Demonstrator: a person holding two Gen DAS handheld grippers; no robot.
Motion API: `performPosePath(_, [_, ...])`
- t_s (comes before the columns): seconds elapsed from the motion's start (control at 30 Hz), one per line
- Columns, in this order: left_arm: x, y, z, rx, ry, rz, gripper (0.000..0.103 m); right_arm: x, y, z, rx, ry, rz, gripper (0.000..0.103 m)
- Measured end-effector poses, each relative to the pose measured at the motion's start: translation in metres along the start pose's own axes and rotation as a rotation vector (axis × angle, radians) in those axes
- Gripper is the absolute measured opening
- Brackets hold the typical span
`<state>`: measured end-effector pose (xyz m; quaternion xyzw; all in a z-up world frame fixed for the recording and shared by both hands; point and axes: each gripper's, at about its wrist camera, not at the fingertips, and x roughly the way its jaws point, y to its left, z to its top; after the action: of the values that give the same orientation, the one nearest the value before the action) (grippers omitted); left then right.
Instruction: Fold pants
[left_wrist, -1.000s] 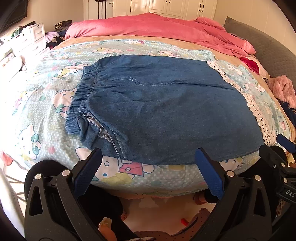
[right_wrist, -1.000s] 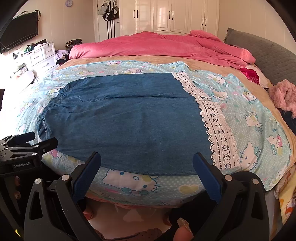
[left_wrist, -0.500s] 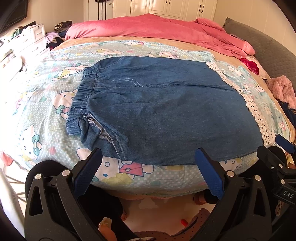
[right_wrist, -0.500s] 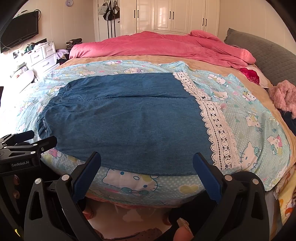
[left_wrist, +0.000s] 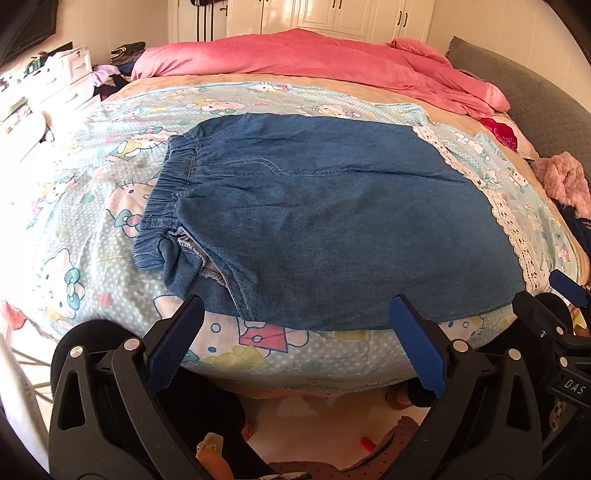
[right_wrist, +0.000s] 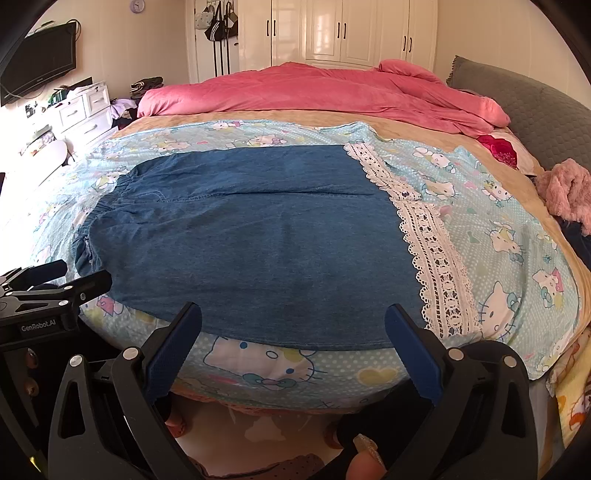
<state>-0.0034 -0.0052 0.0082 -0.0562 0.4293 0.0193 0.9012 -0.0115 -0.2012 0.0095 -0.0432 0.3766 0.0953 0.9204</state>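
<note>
Denim pants (left_wrist: 332, 221) are lying spread flat on the cartoon-print sheet (left_wrist: 92, 206) of the bed, waistband (left_wrist: 166, 192) to the left and lace-trimmed hems (right_wrist: 432, 251) to the right, one leg apparently already laid over the other. Over the last second the left gripper (left_wrist: 295, 343) has been easing slightly closer and tilting, so the garment is sitting a little lower and larger in its view, while the right gripper (right_wrist: 293, 343) is staying almost motionless; nothing on the cloth has shifted. That is suggesting an approach is only starting, with no fold under way. Both grippers are hovering spread wide and empty just off the near edge of the bed, the left toward the crotch end, the right toward the hem end. The near long edge of the pants is running just inside the mattress edge, within easy reach. Beyond the far edge, open sheet is stretching to the pink duvet (right_wrist: 314, 92), giving room for folding hem toward waistband.
</note>
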Motion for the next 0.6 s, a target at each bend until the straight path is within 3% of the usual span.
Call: performPosePath(0.6, [0.0052, 0.0001, 0.0031, -0.009, -0.002, -0.014, 0.094, 0.0077, 0.0026, 0.0022, -0.006, 0.012, 0.009, 0.099])
